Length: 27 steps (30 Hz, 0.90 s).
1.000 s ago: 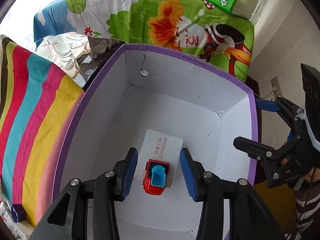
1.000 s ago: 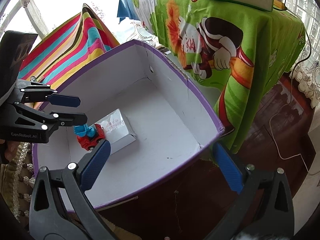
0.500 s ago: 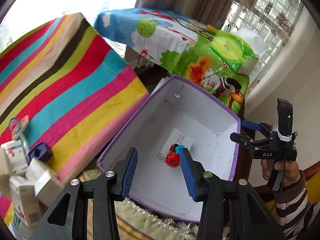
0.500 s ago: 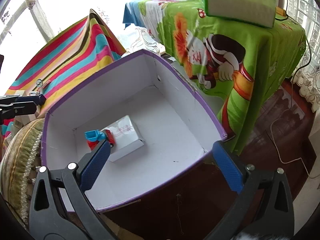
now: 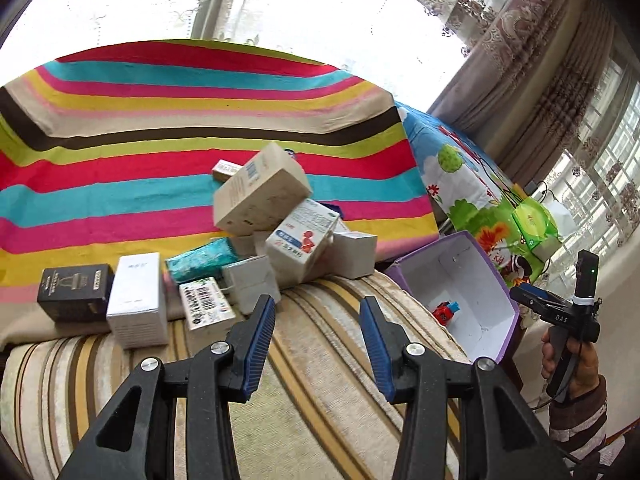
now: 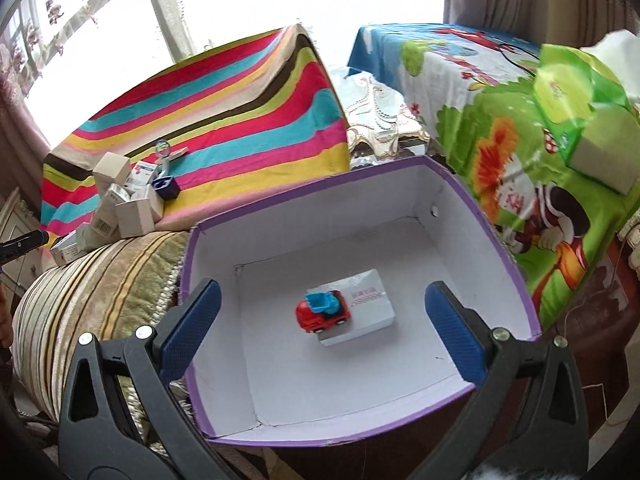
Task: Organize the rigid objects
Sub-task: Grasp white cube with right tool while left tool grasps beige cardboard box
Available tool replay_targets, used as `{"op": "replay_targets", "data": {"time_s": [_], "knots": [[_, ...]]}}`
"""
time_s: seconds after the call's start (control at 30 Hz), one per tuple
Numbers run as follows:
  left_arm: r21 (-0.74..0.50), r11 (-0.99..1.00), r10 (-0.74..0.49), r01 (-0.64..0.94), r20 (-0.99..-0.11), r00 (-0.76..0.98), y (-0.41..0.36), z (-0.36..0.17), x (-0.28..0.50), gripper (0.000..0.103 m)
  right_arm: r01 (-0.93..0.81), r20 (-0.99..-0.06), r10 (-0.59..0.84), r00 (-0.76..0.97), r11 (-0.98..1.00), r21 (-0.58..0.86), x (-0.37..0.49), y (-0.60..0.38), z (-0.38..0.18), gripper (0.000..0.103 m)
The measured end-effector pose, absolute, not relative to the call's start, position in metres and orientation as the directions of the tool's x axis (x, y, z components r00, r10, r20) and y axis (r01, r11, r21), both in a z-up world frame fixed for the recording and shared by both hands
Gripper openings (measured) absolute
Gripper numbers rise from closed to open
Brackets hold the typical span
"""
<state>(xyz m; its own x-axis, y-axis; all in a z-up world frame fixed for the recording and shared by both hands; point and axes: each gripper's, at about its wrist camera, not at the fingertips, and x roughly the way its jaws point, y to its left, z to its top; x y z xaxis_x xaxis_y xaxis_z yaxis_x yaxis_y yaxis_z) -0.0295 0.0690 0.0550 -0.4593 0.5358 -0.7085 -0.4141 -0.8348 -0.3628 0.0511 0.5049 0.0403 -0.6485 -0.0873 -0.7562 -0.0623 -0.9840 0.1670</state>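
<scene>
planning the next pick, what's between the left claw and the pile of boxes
Only bare striped sofa cushion, seen in the left wrist view; the left claw is open and empty before the pile of boxes.

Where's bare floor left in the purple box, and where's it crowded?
Purple box: the toy car and the white carton it leans on take the middle. Bare floor rings them, widest toward the near wall and left corner. The sofa's striped cushion ahead of the left gripper is bare. The crowding is the carton pile behind it.
</scene>
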Motion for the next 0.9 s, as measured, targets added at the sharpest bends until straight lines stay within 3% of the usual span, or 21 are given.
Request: {"op": "replay_targets", "data": {"time_s": [0.3, 0.67, 0.9], "knots": [[-0.422, -0.833, 0.552, -0.357, -0.684, -0.477, 0.035, 0.046, -0.029, 0.046, 0.169, -0.768, -0.213, -0.604, -0.976, 0.138, 0.018, 0.404, 0.052, 0.103], [-0.355, -0.871, 0.488, -0.340, -0.700, -0.521, 0.068, 0.070, -0.071, 0.082, 0.295, -0.828, -0.223, -0.514, -0.953, 0.074, -0.049, 0.313, 0.039, 0.102], [-0.209, -0.927, 0.349, -0.311, -0.784, -0.513, 0.131, 0.068, -0.128, 0.085, 0.249, -0.843, -0.173, -0.510, -0.967, 0.048, -0.078, 0.283, 0.019, 0.102]]}}
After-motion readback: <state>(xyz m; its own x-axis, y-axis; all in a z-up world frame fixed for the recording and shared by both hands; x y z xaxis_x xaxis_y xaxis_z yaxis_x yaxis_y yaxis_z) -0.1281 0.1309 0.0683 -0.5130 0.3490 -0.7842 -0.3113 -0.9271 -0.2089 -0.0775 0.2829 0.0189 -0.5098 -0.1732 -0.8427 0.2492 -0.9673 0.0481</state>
